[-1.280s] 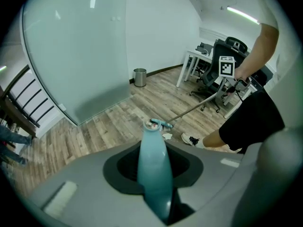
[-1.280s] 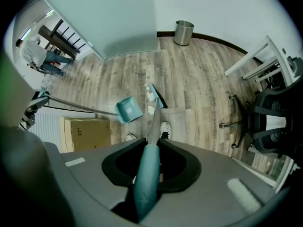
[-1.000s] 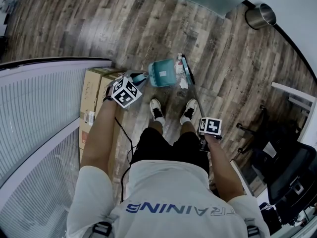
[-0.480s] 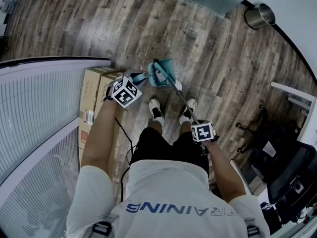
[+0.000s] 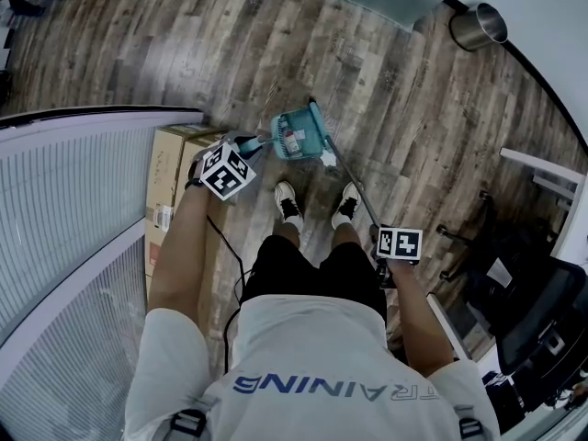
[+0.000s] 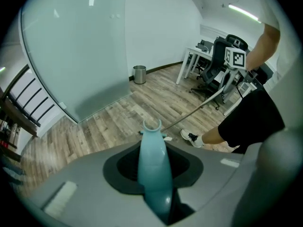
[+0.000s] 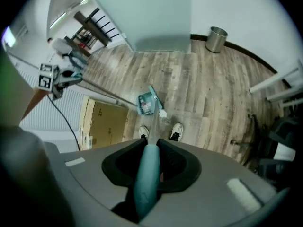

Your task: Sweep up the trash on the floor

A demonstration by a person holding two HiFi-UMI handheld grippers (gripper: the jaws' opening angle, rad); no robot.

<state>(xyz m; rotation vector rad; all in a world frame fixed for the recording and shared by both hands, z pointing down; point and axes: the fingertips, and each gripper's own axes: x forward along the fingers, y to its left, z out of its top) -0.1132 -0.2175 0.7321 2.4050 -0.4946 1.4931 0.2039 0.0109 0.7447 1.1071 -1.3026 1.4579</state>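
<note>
While the left gripper (image 6: 154,176) is clamping its jaws, narrowed to a small gap, on the teal dustpan handle (image 6: 152,150), the right gripper (image 7: 149,167) is likewise squeezing the teal grip of the broom handle (image 7: 144,183), with both jaws pressing on its sides. Beyond the right jaws, the thin metal broom pole (image 5: 351,184) is slanting down and away from the person toward the broom head (image 5: 318,125), which is lying along the right edge of the dustpan (image 5: 294,136). The dustpan is sitting low over the wooden floor (image 5: 184,53), just ahead of the person's two white shoes (image 5: 290,205), with its long handle rising back to the left gripper (image 5: 254,144); whether the pan is touching the boards cannot be told. A small piece of trash (image 5: 295,140) with red and white print is lying inside the pan, and a white scrap (image 5: 328,159) is lying on the floor just beside the pan's near right corner, close to the broom pole. A cardboard box (image 5: 175,168) is standing at the floor's left edge against a white ribbed partition (image 5: 73,209), beside the person's left arm. A metal bin (image 5: 478,28) is standing at the far right corner of the floor by the wall, well apart from the dustpan, and a dark office chair (image 5: 542,315) is standing along the right edge.
</note>
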